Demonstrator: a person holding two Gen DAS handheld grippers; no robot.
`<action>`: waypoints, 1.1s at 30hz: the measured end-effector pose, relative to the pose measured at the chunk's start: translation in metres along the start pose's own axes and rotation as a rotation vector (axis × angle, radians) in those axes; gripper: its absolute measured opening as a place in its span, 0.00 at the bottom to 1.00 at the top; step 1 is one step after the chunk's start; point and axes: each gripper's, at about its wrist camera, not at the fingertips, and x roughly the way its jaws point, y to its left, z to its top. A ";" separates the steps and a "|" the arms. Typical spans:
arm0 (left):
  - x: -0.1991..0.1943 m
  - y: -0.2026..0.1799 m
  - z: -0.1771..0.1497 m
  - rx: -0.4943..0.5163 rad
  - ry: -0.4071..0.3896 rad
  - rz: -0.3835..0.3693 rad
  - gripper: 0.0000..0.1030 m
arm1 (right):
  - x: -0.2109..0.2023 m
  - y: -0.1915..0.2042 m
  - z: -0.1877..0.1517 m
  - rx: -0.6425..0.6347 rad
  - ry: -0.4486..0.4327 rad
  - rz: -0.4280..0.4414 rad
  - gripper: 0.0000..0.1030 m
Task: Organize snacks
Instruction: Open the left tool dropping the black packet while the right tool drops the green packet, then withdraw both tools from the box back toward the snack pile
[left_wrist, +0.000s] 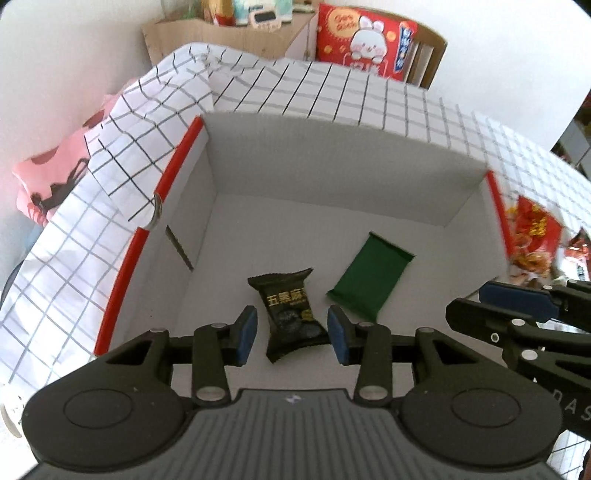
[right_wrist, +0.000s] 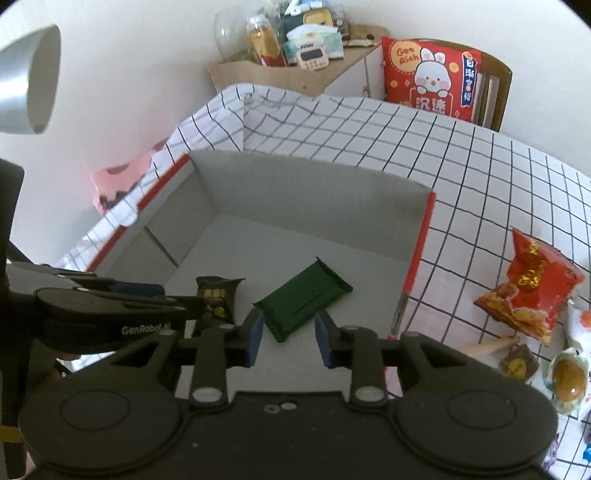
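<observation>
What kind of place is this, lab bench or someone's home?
Most likely a home room. A table under a grid-check tablecloth, a red rabbit cushion on a wooden chair, and a cluttered wooden cabinet against the wall. Snack packets lie loose beside a white cardboard box.

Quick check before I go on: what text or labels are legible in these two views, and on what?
"Get Rich": red rabbit cushion on the chair; its Chinese characters are too uncertain to quote.
"GenRobot.AI": side of the left gripper.
"五黑": start of the gold print on the black snack packet; the rest is cut off or too small.
Red snack bag: gold characters, blurred.
Green packet: no text visible.
</observation>
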 end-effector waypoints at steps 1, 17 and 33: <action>-0.005 -0.001 -0.001 0.001 -0.015 -0.009 0.45 | -0.006 0.001 0.000 0.002 -0.010 0.002 0.31; -0.078 -0.027 -0.023 0.048 -0.204 -0.113 0.54 | -0.096 0.001 -0.026 0.063 -0.161 -0.011 0.46; -0.116 -0.102 -0.057 0.095 -0.298 -0.169 0.68 | -0.164 -0.054 -0.069 0.103 -0.255 -0.044 0.76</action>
